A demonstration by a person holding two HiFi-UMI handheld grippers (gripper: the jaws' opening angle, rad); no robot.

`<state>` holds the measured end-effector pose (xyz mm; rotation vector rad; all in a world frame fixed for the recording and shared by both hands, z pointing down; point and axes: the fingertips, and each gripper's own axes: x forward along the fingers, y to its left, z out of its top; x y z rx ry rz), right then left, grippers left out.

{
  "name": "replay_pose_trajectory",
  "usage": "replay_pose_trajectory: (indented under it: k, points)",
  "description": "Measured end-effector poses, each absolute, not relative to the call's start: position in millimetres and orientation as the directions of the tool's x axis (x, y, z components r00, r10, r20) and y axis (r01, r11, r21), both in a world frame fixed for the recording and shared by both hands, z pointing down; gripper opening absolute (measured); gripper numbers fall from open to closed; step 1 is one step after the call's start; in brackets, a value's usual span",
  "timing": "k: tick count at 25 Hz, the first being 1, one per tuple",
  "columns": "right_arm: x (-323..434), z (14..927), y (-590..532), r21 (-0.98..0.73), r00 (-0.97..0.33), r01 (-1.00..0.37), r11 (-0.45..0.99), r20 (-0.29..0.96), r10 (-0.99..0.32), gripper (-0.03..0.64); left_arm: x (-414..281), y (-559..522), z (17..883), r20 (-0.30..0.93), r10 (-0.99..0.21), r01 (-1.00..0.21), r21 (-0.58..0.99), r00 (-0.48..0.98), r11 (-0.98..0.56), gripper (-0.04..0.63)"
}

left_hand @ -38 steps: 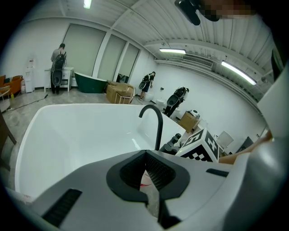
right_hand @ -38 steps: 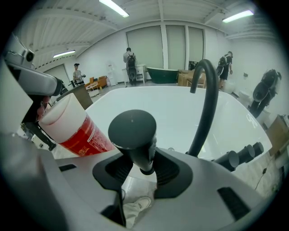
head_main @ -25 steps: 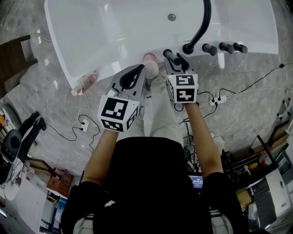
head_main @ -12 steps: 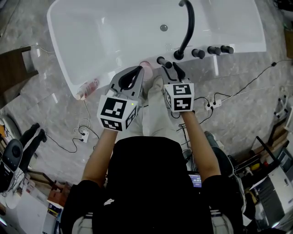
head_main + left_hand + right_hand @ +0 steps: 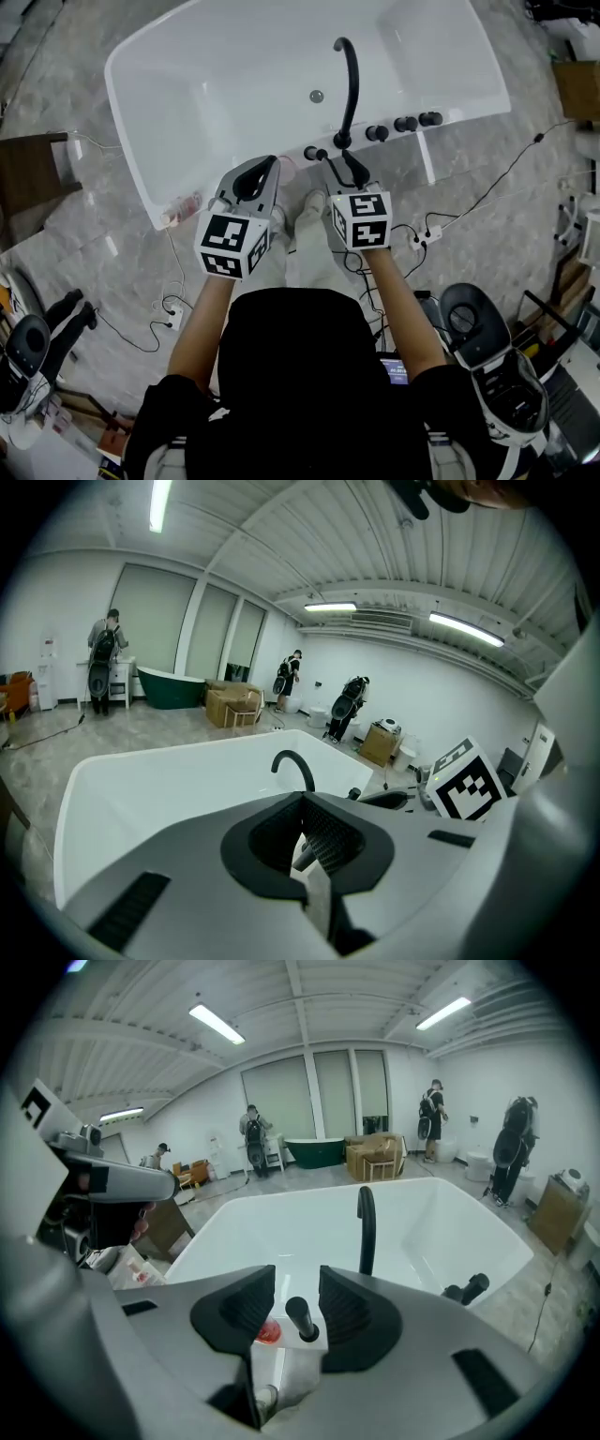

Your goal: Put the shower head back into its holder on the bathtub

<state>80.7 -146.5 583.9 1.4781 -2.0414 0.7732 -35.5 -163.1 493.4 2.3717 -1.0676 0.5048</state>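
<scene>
tub inside: totally open, the bathtub basin is bare apart from the drain.
near ledge: crowded. The tall black spout arches over the basin, with three knobs to its right.
left of spout: shower handle sticks up, tight gap there.
near left corner: pinkish bottle lies there.
floor, right side: cables and a power strip trail across.

Bathtub: smooth glossy white with strong glare; acrylic or enamel, can't tell. Spout, knobs, shower head: smooth matt black. Floor: grey marbled stone look, mild sheen. Right gripper and left gripper: matt grey plastic shells. Fingers: black ribbed pads that look rubbery. Marker cube: matt white faces, black print. Person's top: matt black cloth. Boxes: plain brown cardboard.
</scene>
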Motion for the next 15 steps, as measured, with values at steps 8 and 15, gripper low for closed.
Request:
replay_pose_trajectory:
  k: [8, 15]
  points:
    - [79, 505, -165, -0.124, -0.302, -0.950, 0.286, 0.590, -0.749, 0.080, -25, -178, 430, 0.426, -0.642, -0.764, 0.241, 0.638, -0.599, 0.015]
    - [85, 437, -182, -0.065, -0.318, -0.941, 0.332, 0.506, -0.802, 0.052, -14, -185, 371, 0.373, -0.679, -0.765, 0.162, 0.632, -0.623, 0.014]
